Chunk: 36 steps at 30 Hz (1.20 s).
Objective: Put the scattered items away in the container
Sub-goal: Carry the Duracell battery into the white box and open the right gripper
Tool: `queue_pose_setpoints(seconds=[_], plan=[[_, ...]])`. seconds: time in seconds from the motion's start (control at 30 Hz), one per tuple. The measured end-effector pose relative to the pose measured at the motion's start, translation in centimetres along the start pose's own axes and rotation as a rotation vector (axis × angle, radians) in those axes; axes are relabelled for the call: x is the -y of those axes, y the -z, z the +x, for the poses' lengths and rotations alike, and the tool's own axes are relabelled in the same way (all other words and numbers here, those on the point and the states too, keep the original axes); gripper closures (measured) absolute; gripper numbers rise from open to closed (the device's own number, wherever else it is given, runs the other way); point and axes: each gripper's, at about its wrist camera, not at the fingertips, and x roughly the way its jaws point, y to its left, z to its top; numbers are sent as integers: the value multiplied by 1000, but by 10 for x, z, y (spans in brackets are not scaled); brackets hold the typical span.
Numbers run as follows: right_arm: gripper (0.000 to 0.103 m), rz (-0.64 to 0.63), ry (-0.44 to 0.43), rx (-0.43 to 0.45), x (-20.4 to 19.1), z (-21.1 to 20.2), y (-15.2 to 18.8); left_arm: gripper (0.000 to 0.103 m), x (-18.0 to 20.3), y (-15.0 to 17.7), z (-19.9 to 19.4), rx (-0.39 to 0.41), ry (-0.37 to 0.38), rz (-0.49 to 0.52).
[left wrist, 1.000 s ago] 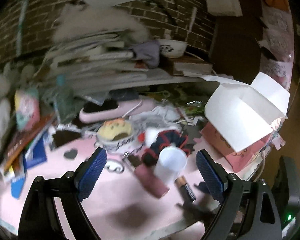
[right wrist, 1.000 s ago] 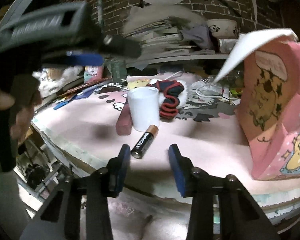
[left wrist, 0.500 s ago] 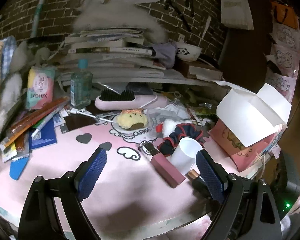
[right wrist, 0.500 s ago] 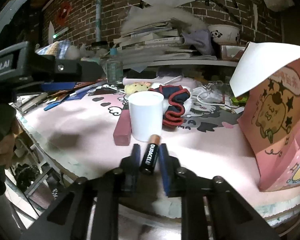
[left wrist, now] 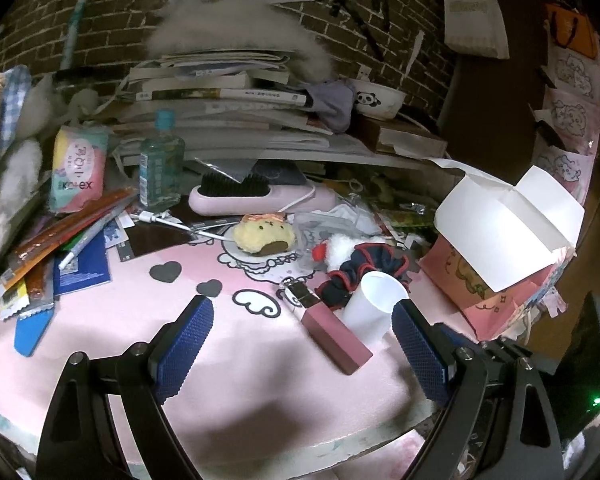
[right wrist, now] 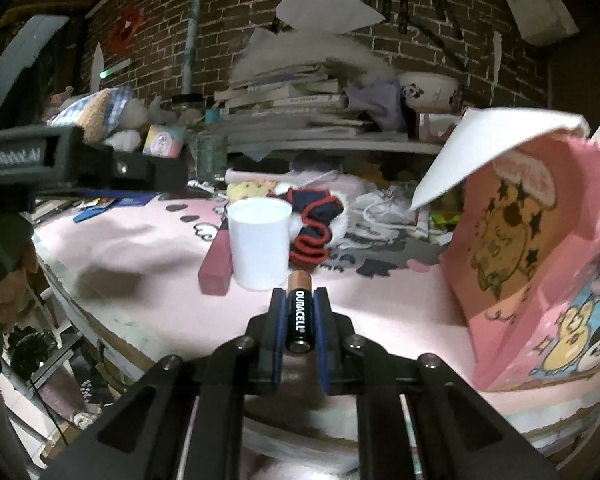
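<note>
My right gripper [right wrist: 299, 300] is shut on a black and copper Duracell battery [right wrist: 299, 312], which lies lengthwise between the blue pads near the table's front edge. Just beyond it stand a white cup [right wrist: 259, 254] and a dark pink bar [right wrist: 216, 266]. The pink cartoon box [right wrist: 532, 248] with raised white flaps stands open at the right. My left gripper [left wrist: 302, 340] hangs open over the pink mat [left wrist: 120, 344], with nothing between its fingers. In the left wrist view the bar [left wrist: 336, 338], the cup [left wrist: 370, 310] and the box [left wrist: 496, 256] lie ahead and right.
A navy and red scrunchie [left wrist: 364, 270], a yellow plush [left wrist: 264, 236], a pink hairbrush [left wrist: 260, 198], a bottle [left wrist: 160, 160] and cables crowd the back. Books [left wrist: 220, 100] and a panda bowl [left wrist: 378, 98] pile on a shelf. Pens and packets [left wrist: 48, 248] lie left.
My right gripper's fingers closed on the battery, which now points straight ahead. The left gripper swung and settled, staying open.
</note>
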Motion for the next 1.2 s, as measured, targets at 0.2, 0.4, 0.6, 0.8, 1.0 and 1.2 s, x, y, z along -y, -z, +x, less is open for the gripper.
queue_pose_setpoints(seconds=[0.2, 0.4, 0.6, 0.8, 1.0, 1.2], plan=[[92, -28, -27, 50, -6, -8, -18, 14, -11, 0, -8, 15, -35, -20], [92, -85, -48, 123, -22, -16, -45, 14, -21, 1, -14, 19, -56, -39], [92, -109, -50, 145, -18, -27, -81, 14, -18, 4, -12, 11, -40, -36], [92, -89, -4, 93, 29, -41, -114, 14, -13, 5, -7, 4, -20, -32], [92, -108, 102, -2, 85, -54, -131, 14, -7, 5, -1, -7, -7, -26], [92, -101, 150, -198, 132, -41, -128, 14, 0, 5, 4, -20, 2, -15]])
